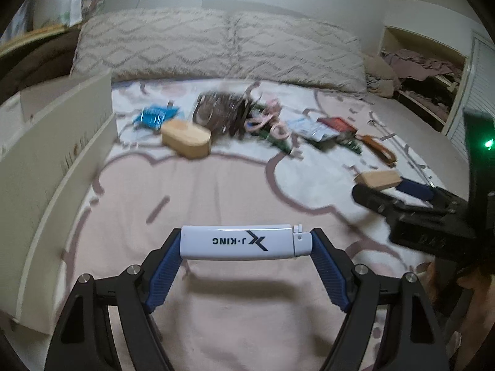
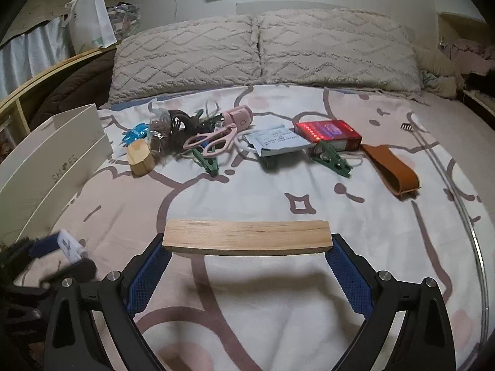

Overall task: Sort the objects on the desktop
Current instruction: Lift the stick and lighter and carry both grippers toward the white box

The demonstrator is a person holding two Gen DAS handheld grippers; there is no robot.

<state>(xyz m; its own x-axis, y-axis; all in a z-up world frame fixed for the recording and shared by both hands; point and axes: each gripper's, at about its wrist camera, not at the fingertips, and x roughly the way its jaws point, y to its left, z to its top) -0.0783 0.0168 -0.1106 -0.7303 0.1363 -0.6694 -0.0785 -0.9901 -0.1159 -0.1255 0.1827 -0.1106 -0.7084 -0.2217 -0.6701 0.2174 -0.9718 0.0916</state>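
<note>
Bed: patterned sheet (image 2: 247, 185) carries the clutter; two pillows behind.
Left gripper (image 1: 246, 244): jaws wide, clamped endwise on the white lighter (image 1: 238, 242), held clear of the sheet, likely for carrying.
Right gripper (image 2: 247, 244): jaws wide, clamped endwise on the wooden block (image 2: 246, 236).
White box (image 2: 52, 167): open, at bed's left; contents hidden.
Pile: pink scissors (image 2: 210, 140), red packet (image 2: 328, 133) unsorted.

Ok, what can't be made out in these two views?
- Left wrist: the pile behind the oval wooden box is motion-blurred.
- Right wrist: the left gripper is blurred at the frame edge.
- Right wrist: print on the white packet is too small.
</note>
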